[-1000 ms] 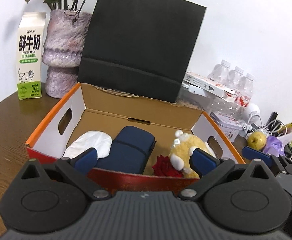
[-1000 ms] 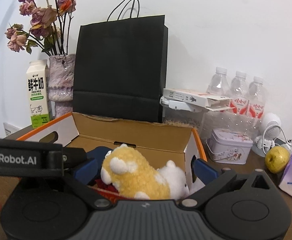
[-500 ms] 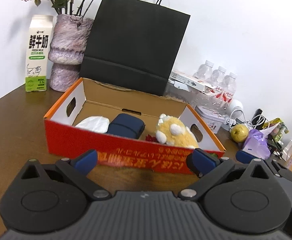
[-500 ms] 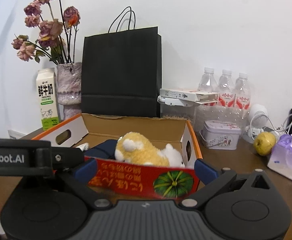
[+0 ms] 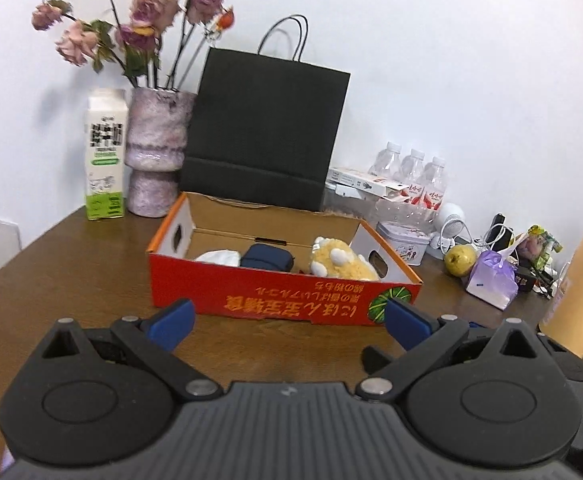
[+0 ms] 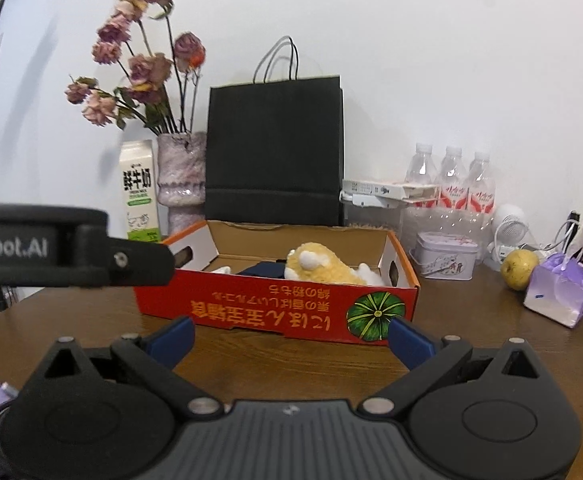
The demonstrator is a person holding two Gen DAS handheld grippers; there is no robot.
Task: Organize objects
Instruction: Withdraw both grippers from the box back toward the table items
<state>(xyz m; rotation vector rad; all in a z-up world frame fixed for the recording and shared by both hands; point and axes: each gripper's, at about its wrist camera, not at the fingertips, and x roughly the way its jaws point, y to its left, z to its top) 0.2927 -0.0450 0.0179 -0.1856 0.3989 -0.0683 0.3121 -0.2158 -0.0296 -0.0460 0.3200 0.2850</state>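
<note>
An open red cardboard box stands on the brown table. Inside lie a yellow plush toy, a dark blue case and a white cloth. My left gripper is open and empty, held back from the box's front wall. My right gripper is open and empty, also in front of the box. The left gripper's body crosses the left of the right wrist view.
Behind the box stand a black paper bag, a vase of dried flowers and a milk carton. To the right are water bottles, a tin, a pear, a purple pouch and a yellow bottle.
Both grippers have pulled back from over the box to well in front of it. The plush toy, case and cloth stay inside the box.
</note>
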